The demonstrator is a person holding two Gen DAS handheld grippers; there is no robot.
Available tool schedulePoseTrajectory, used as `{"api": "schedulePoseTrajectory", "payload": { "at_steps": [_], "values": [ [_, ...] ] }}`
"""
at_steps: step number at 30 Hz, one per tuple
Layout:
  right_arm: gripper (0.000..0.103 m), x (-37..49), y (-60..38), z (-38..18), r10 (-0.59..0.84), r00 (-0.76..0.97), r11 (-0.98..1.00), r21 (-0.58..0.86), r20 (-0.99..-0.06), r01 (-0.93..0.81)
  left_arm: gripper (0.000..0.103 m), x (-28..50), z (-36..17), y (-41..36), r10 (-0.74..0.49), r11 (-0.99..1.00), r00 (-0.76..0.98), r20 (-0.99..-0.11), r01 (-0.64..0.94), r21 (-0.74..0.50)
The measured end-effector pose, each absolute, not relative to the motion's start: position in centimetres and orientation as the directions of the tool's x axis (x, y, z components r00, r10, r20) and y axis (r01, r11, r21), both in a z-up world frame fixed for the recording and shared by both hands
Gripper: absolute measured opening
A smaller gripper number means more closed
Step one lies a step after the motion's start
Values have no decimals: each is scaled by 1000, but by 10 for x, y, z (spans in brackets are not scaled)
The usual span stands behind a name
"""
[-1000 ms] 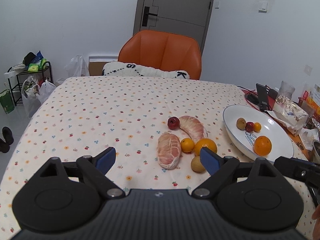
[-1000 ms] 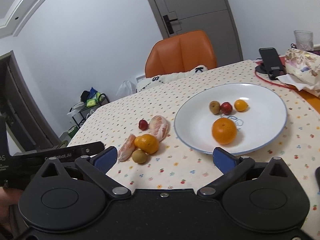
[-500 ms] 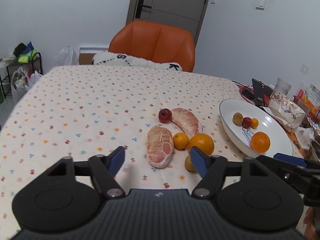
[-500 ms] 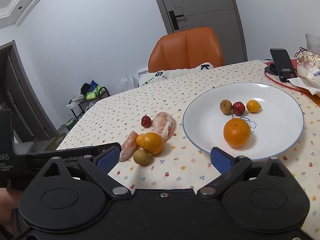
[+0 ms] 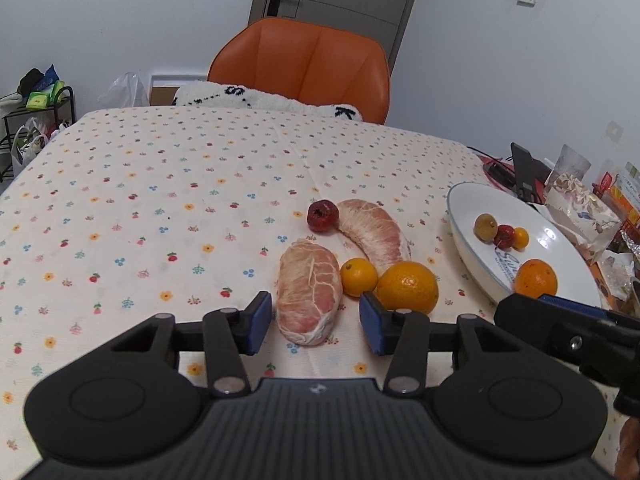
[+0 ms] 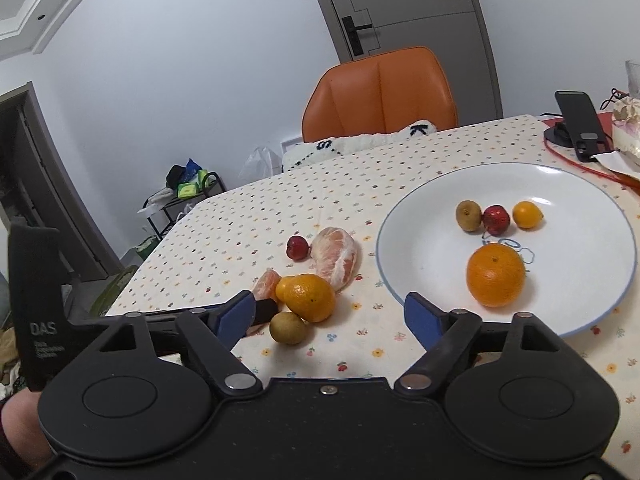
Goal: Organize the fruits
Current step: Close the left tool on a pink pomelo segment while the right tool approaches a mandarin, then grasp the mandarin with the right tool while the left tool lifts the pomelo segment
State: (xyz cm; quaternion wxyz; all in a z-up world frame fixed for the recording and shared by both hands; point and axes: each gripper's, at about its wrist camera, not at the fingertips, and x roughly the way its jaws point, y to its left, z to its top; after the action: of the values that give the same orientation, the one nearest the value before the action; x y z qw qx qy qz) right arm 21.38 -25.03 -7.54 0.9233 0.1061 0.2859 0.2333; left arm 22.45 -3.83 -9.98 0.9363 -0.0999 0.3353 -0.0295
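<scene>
So the near pomelo chunk point(image 5: 309, 297) lies loose on the bench point(image 5: 132, 208), at 9 o'clock of the plate point(image 5: 472, 248). Left hand-held gripper point(image 5: 312, 322) straddles it, released, probably lining up a grab. Right hand-held gripper point(image 6: 330, 316) hangs released and empty near the plate.

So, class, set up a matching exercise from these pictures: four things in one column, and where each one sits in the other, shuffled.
Things:
1. large orange
2. pomelo piece
3. phone
4. chair

Places:
A. behind the table's far edge
B. between the left gripper's open fingers
C. on the white plate, nearest the camera
D. propped on a stand beyond the plate

Pairs: 1-C, 2-B, 3-D, 4-A
</scene>
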Motion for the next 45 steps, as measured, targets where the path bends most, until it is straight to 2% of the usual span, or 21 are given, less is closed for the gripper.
{"api": "schedulePoseTrajectory", "payload": {
  "at_steps": [2,3,6,14,22,25,27,28,29,45],
  "values": [
    [75,216,-248,-77,496,721,867,331,-484,-373,42,227,-101,-40,-110,982,778,-618,-11,-188],
    [74,217,-247,-78,499,718,865,334,-485,-375,36,228,-101,-40,-104,983,779,-618,-14,-183],
    [70,220,-246,-82,501,710,863,342,-495,-371,33,229,-101,-38,-106,981,777,-621,-20,-193],
    [59,231,-235,-91,491,705,868,351,-512,-350,32,223,-98,-25,-126,975,769,-627,-22,-223],
    [57,238,-221,-90,494,703,868,341,-512,-361,32,216,-92,-14,-131,969,774,-619,-31,-244],
    [54,241,-214,-90,481,709,876,316,-515,-365,32,214,-89,-13,-137,967,780,-610,-27,-252],
    [47,244,-210,-92,475,704,880,307,-528,-363,32,213,-87,-12,-138,966,785,-604,-28,-257],
    [39,246,-209,-93,473,698,881,303,-538,-363,32,212,-86,-11,-140,965,787,-601,-27,-260],
    [37,247,-208,-95,468,694,884,297,-547,-361,32,212,-85,-10,-139,965,788,-599,-27,-260],
    [35,230,-235,-69,501,737,862,338,-455,-377,32,204,-57,-24,-130,973,821,-556,-2,-232]
  ]
}}
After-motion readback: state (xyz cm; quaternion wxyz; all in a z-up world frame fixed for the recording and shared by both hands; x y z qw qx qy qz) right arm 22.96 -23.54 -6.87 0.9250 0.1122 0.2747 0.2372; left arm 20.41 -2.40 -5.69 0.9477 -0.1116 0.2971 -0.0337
